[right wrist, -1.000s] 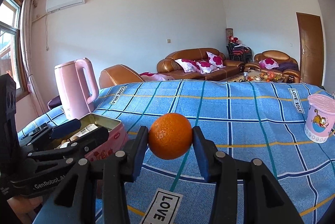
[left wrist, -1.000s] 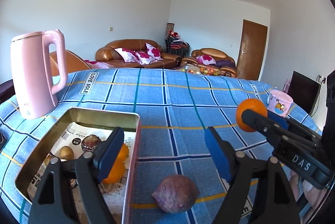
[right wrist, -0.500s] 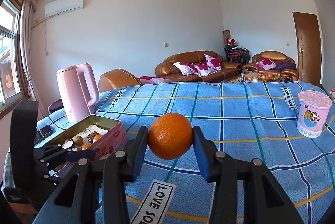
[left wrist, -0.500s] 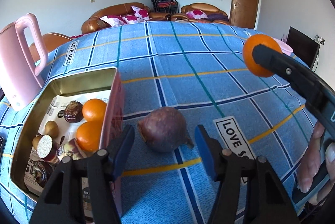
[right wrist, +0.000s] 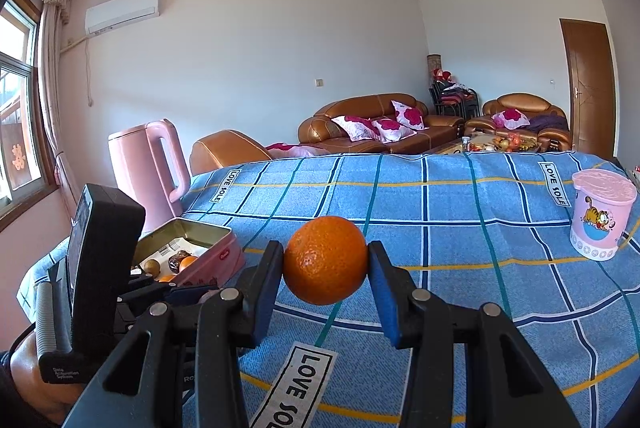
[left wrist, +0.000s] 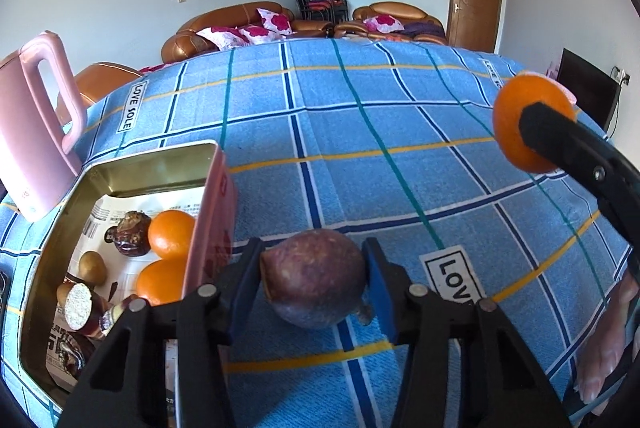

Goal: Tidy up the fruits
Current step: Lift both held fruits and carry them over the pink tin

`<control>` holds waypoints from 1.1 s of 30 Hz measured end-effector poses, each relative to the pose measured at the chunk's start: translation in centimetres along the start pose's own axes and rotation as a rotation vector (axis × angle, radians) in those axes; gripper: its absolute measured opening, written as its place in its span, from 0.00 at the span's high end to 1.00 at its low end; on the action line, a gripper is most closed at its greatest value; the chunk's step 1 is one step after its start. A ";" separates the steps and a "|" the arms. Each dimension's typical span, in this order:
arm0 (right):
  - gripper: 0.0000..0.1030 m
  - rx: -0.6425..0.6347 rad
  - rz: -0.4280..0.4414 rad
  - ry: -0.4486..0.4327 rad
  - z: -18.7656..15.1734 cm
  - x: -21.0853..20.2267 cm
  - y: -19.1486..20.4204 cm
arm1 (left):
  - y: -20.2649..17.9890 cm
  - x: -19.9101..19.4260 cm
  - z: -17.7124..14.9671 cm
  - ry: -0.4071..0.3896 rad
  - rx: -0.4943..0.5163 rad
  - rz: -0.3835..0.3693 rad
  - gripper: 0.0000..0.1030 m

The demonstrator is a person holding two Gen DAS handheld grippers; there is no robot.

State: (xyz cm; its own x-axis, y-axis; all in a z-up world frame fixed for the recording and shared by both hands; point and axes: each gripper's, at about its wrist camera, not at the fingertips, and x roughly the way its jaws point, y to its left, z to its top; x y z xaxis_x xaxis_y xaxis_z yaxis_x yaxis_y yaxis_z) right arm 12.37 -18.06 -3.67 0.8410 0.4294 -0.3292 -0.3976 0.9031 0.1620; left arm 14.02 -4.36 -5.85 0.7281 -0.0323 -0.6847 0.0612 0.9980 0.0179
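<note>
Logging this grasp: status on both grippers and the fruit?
Left gripper jaws just closing around purple fruit on the cloth. Right gripper shut on orange. Tin beside, nothing blocking.

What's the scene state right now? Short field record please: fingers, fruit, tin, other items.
left gripper: jaws have just been closing; fingers either side of the purple fruit, touching it on the blue checked cloth
right gripper: shut on the orange, held above the cloth
tin: open, left of the purple fruit; holds two oranges and darker pieces
other: pink kettle, pink cup
</note>
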 end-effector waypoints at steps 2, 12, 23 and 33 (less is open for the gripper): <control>0.56 -0.004 0.001 -0.006 0.0 -0.1 0.1 | 0.2 -0.8 -0.2 -0.027 -0.011 0.004 0.50; 0.56 -0.026 0.018 -0.014 -0.1 -0.3 1.3 | 1.7 -4.8 -0.8 -0.169 -0.051 0.019 0.50; 0.56 -0.043 0.069 -0.012 -0.1 -0.5 3.7 | 4.0 -7.6 -1.4 -0.243 -0.085 0.057 0.50; 0.56 -0.079 0.111 -0.022 0.5 -0.9 6.5 | 6.0 -9.2 -2.1 -0.284 -0.121 0.086 0.50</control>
State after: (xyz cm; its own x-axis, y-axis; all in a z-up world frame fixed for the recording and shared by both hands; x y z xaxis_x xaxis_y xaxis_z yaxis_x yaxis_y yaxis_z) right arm 9.21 -12.63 -1.90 0.7977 0.5272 -0.2929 -0.5156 0.8481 0.1222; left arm 6.26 2.03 -1.03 0.8894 0.0558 -0.4537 -0.0782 0.9965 -0.0309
